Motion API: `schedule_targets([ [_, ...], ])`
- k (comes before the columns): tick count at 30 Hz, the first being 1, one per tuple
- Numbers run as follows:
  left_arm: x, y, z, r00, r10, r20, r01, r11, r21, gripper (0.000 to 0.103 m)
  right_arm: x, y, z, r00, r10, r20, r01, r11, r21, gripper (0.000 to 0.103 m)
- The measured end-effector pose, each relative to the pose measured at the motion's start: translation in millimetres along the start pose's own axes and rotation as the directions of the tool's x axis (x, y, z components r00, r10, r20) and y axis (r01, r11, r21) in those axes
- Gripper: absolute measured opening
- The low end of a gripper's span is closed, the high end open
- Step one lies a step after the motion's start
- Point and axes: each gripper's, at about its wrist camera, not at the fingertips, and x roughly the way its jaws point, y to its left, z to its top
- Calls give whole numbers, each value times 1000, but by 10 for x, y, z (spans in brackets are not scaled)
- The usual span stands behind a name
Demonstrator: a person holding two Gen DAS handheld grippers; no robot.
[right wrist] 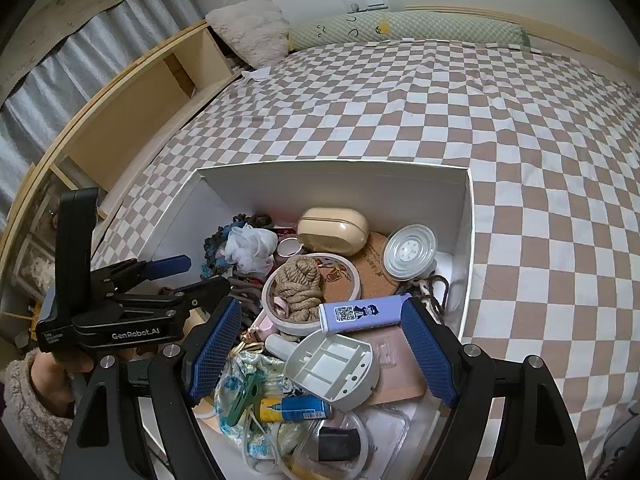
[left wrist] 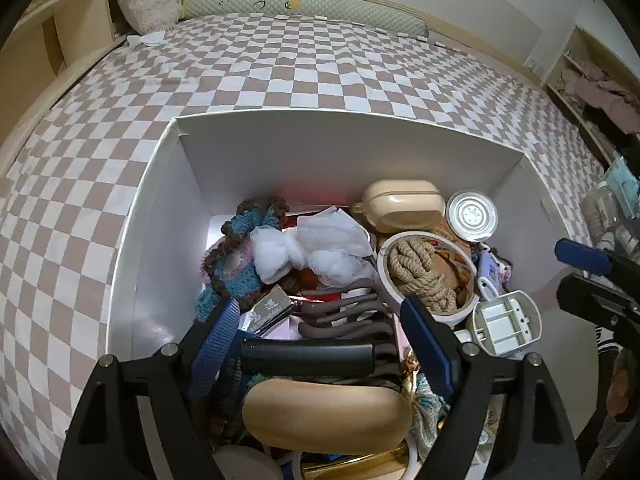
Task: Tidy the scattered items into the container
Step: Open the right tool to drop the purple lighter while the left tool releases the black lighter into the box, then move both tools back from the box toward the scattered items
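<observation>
One white box counted, one rope coil, one beige case, two pillows seen at twelve o'clock.

White box sat on the brown-and-white checked bed; beige case, tan rope, lilac tube, blue-padded tongs.

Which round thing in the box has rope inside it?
The white ring in the middle holds the rope. The clear lid beside it holds none.
</observation>
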Motion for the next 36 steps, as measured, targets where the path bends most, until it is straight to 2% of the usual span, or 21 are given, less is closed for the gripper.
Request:
schedule_targets([
  [5, -77, 2, 1, 1000, 10, 23, -10, 1000, -1, 84, -29, 26, -27, 1000, 1, 1, -1, 1000, -1, 82],
  [8, -180, 12, -1, 998, 37, 59, -37, 999, -4, 101, -48, 59, -57, 1000, -7, -1, 7, 1000, -11, 82],
  [16, -439, 20, 2, 993, 42, 113, -41, 999, -10, 103, -180, 153, -118, 999, -21, 33, 22, 999, -27, 82],
  [17, -463, 11, -1, 992, 39, 118, -38, 999, -9, 103, -197, 168, -127, 999, -32, 39, 33, 999, -30, 85],
  [18, -490, 7, -9, 992, 33, 124, -32, 999, -8, 103, -213, 183, -134, 998, -43, 44, 45, 998, -32, 97],
  [19, -517, 0, -18, 991, 27, 128, -27, 1000, -7, 103, -229, 194, -141, 997, -52, 51, 54, 998, -35, 103],
  [26, -643, -66, -91, 990, 17, 137, -17, 1000, -3, 103, -382, 209, -179, 994, -62, 94, 64, 998, -19, 103],
  [36, -838, -71, -260, 988, 23, 155, -21, 1000, -17, 103, -490, 280, -347, 992, -61, 110, 63, 998, -7, 103],
])
